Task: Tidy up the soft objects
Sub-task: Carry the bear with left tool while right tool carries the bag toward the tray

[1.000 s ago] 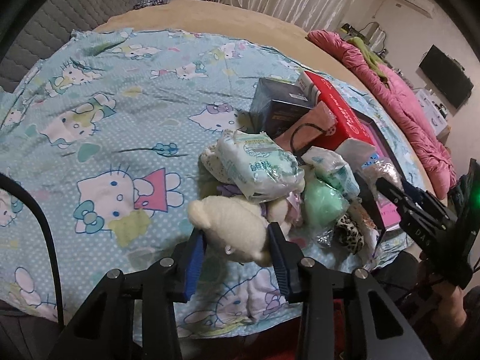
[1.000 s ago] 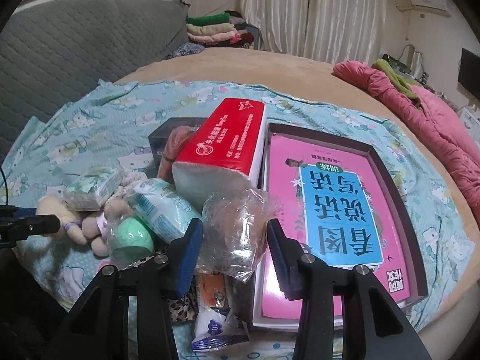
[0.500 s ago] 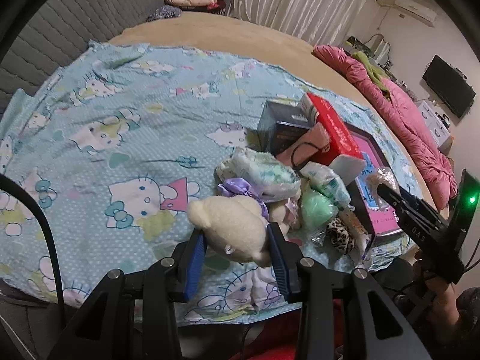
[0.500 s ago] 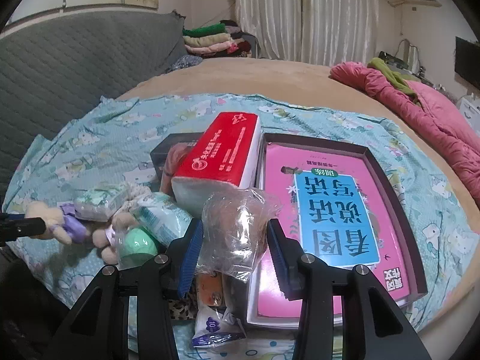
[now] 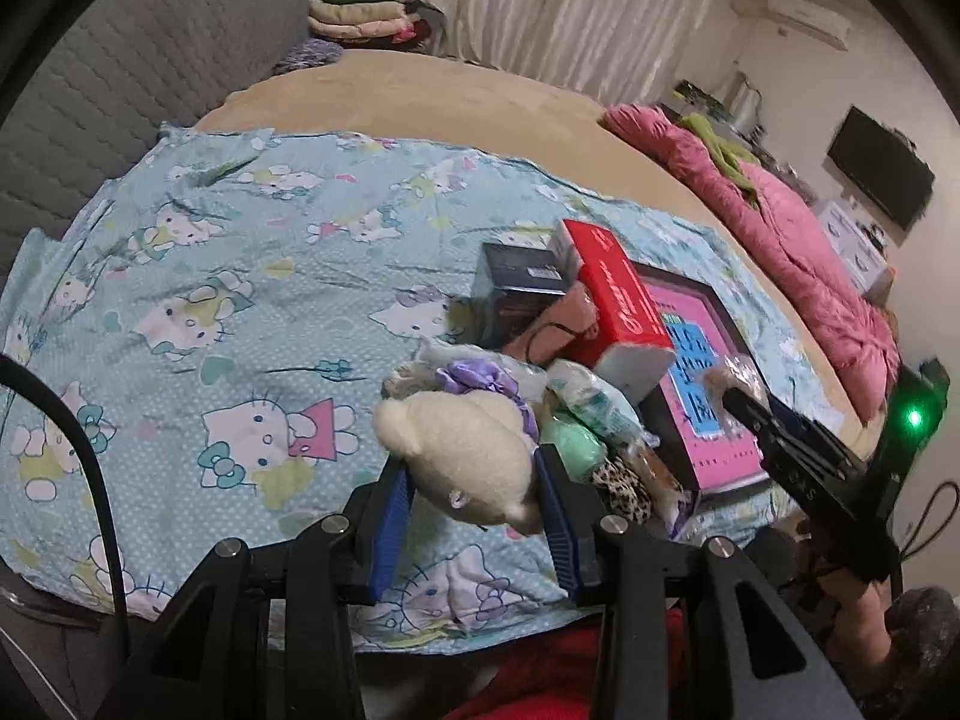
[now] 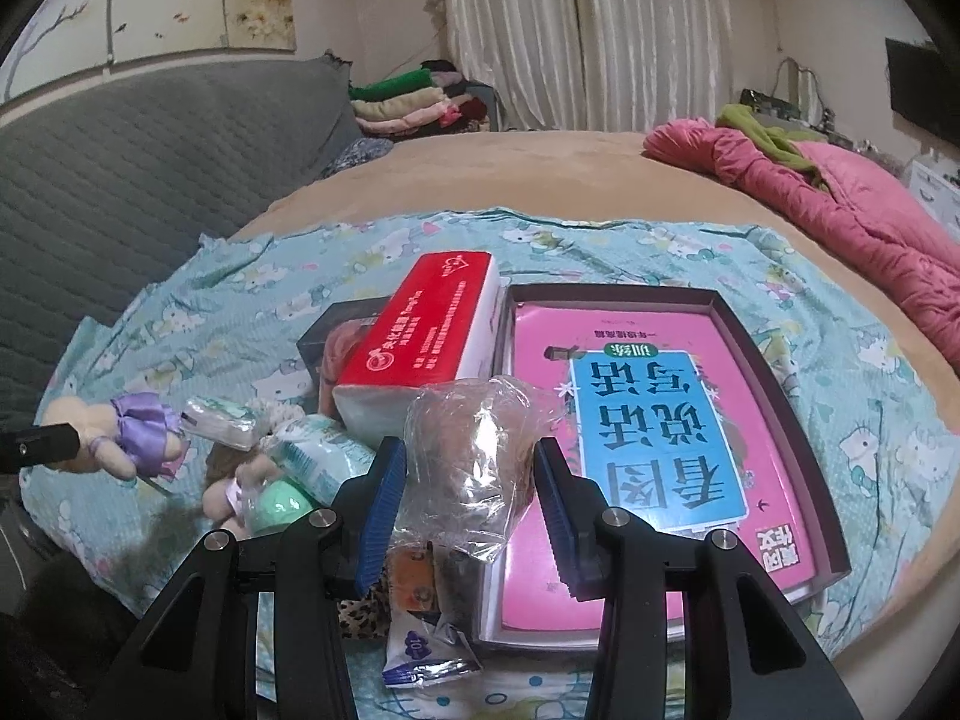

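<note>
My left gripper (image 5: 474, 489) is shut on a cream plush toy (image 5: 468, 450) with a purple bow (image 5: 480, 375), held above the blue cartoon-print sheet (image 5: 240, 300). From the right wrist view the same plush toy (image 6: 114, 438) hangs at the far left. My right gripper (image 6: 468, 480) is shut on a clear plastic bag with something brown inside (image 6: 474, 450), lifted over the pile. The pile holds wrapped tissue packs (image 6: 318, 462), a green ball (image 6: 279, 504) and a small pink plush (image 6: 225, 495). In the left wrist view the right gripper (image 5: 738, 399) shows at the right, bag in its tip.
A red tissue box (image 6: 432, 330), a dark box (image 5: 519, 282) and a tray with a pink and blue book (image 6: 654, 420) lie beside the pile. A leopard-print item (image 5: 621, 486) and small sachets (image 6: 420, 654) sit at the near edge. A pink quilt (image 6: 840, 204) lies far right.
The left gripper rose with the cream plush, pulling it up and clear of the pile. The right gripper lifted slightly with the bag still in it.
</note>
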{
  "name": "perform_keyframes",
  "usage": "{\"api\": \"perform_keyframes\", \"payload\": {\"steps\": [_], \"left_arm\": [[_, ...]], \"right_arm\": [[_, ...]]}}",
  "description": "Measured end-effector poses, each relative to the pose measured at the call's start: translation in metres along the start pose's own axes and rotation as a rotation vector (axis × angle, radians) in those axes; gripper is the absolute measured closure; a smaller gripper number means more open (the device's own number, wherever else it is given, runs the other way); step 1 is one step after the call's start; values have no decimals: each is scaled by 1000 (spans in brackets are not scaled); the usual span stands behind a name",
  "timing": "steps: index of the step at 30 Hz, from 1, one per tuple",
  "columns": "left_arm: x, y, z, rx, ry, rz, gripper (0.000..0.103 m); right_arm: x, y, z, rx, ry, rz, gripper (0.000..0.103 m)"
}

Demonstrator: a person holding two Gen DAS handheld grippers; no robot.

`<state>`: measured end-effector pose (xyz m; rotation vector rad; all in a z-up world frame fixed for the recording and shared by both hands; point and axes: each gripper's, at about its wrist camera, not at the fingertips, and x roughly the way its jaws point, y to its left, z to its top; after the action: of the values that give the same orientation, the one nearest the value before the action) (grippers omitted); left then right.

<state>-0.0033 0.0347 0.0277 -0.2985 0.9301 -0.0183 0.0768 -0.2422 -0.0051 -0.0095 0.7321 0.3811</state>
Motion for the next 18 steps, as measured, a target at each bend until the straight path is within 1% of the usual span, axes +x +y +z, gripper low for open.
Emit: {"api": "perform_keyframes", "payload": {"steps": [5,10,18], "left_arm": [[-2,-4,-5,4,11,-1,62],[-1,-18,-6,45,19,-4,62],[9,-40,-2,72,38,-34,62]], "right_arm": [[0,-6,0,26,5,4,57],[-4,-12,2,47,-7,3,58],[-9,-25,4,89,-22,-4,58]]}}
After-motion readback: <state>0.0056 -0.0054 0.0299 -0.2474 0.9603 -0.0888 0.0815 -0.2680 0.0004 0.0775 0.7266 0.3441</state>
